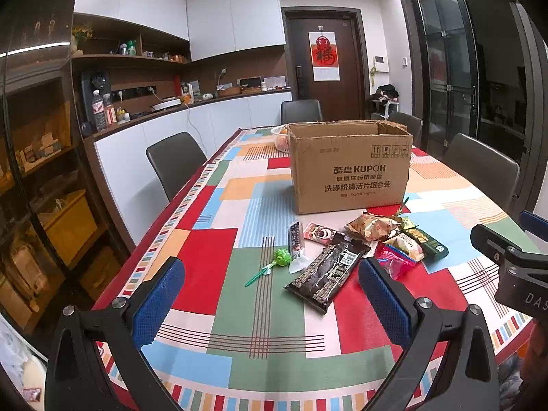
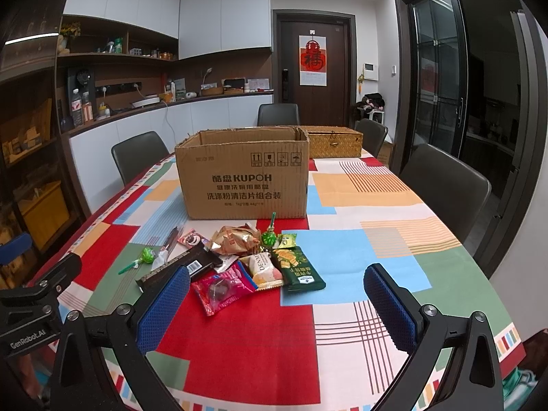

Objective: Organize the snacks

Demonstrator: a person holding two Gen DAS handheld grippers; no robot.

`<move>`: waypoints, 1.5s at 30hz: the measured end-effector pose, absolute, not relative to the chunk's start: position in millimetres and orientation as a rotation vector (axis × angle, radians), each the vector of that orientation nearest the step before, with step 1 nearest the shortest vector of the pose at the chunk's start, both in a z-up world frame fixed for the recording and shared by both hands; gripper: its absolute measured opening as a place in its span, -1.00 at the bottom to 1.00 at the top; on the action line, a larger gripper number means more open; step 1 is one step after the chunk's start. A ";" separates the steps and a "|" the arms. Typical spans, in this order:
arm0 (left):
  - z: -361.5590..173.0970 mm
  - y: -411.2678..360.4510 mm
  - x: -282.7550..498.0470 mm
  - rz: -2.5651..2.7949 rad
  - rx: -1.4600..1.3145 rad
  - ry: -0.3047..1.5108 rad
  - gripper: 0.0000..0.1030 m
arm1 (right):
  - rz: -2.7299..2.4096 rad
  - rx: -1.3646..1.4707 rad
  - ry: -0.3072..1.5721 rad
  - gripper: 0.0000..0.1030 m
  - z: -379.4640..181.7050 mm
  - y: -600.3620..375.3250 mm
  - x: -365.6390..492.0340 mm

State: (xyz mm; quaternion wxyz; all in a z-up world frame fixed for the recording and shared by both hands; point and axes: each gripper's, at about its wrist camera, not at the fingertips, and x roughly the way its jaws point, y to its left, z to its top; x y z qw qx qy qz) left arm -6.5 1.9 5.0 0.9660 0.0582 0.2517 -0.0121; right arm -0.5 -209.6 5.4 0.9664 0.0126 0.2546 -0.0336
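Cardboard made up the open box standing on the patchwork tablecloth, and the snacks lay loose in a pile just in front of it: a long black packet, a pink packet, a dark green packet and a green lollipop. Both the left gripper and the right gripper hung above the table, jaws spread wide, holding nothing. A woven basket sat behind the box.

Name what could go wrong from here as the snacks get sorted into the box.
The snacks overlap: the long black packet lies on neighbouring wrappers, so lifting it may drag them along. The green lollipop is small with a thin stick, so wide-open fingers could miss it. The cardboard box has tall walls that could catch a carried packet.
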 end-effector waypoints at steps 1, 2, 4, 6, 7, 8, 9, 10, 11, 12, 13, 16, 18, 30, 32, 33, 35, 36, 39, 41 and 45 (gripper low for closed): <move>4.9 1.8 -6.3 -0.024 0.118 0.509 1.00 | -0.068 0.025 0.515 0.99 5.7 -209.6 -0.7; 4.9 1.8 -6.5 -0.025 0.118 0.509 1.00 | -0.068 0.026 0.515 0.99 5.4 -209.7 -0.5; 4.6 1.6 -6.2 -0.025 0.118 0.509 1.00 | -0.067 0.026 0.515 0.99 5.5 -209.7 -0.7; 4.6 1.8 -6.7 -0.025 0.118 0.510 1.00 | -0.068 0.026 0.514 0.99 5.2 -209.7 -0.5; 4.0 1.4 -7.0 -0.026 0.118 0.510 1.00 | -0.068 0.026 0.514 0.99 5.1 -209.6 -0.5; 3.7 1.2 -7.1 -0.026 0.118 0.511 1.00 | -0.068 0.026 0.514 0.99 5.1 -209.7 -0.5; 3.5 1.1 -7.1 -0.027 0.118 0.511 1.00 | -0.067 0.025 0.515 0.99 5.6 -209.6 -1.0; 3.3 0.9 -7.2 -0.027 0.118 0.512 1.00 | -0.068 0.026 0.514 0.99 5.0 -209.6 -0.6; 3.2 0.8 -7.2 -0.027 0.118 0.512 1.00 | -0.068 0.026 0.514 0.99 4.8 -209.6 -0.5; 2.9 0.7 -7.5 -0.028 0.118 0.512 1.00 | -0.068 0.026 0.514 0.99 4.7 -209.5 -0.5; 2.5 0.4 -7.5 -0.029 0.118 0.513 1.00 | -0.068 0.026 0.514 0.99 4.7 -209.5 -0.5; 1.1 -0.2 -7.3 -0.032 0.119 0.518 1.00 | -0.068 0.026 0.515 0.99 7.1 -211.2 -0.1; 1.1 0.5 -7.0 -0.033 0.119 0.519 1.00 | -0.068 0.027 0.515 0.99 7.6 -211.3 -0.7; 1.4 0.5 -6.8 -0.032 0.119 0.518 1.00 | -0.067 0.028 0.516 0.99 7.3 -210.6 -0.3; 1.4 0.4 -6.7 -0.032 0.119 0.519 1.00 | -0.068 0.027 0.515 0.99 8.0 -210.7 -0.9; 1.5 0.4 -6.7 -0.032 0.119 0.519 1.00 | -0.067 0.027 0.515 0.99 7.7 -210.7 -0.7; 1.0 0.0 -6.8 -0.032 0.119 0.519 1.00 | -0.067 0.028 0.516 0.99 6.9 -210.9 -0.2; 1.5 0.5 -6.7 -0.032 0.119 0.519 1.00 | -0.067 0.028 0.517 0.99 7.8 -211.1 -0.7; 1.6 0.5 -6.7 -0.033 0.119 0.519 1.00 | -0.067 0.028 0.517 0.99 7.9 -211.1 -0.8; 1.1 0.1 -6.8 -0.032 0.118 0.519 1.00 | -0.067 0.027 0.517 0.99 7.8 -211.2 -0.4; 1.6 0.5 -6.6 -0.033 0.119 0.519 1.00 | -0.067 0.028 0.517 0.99 7.4 -211.6 0.0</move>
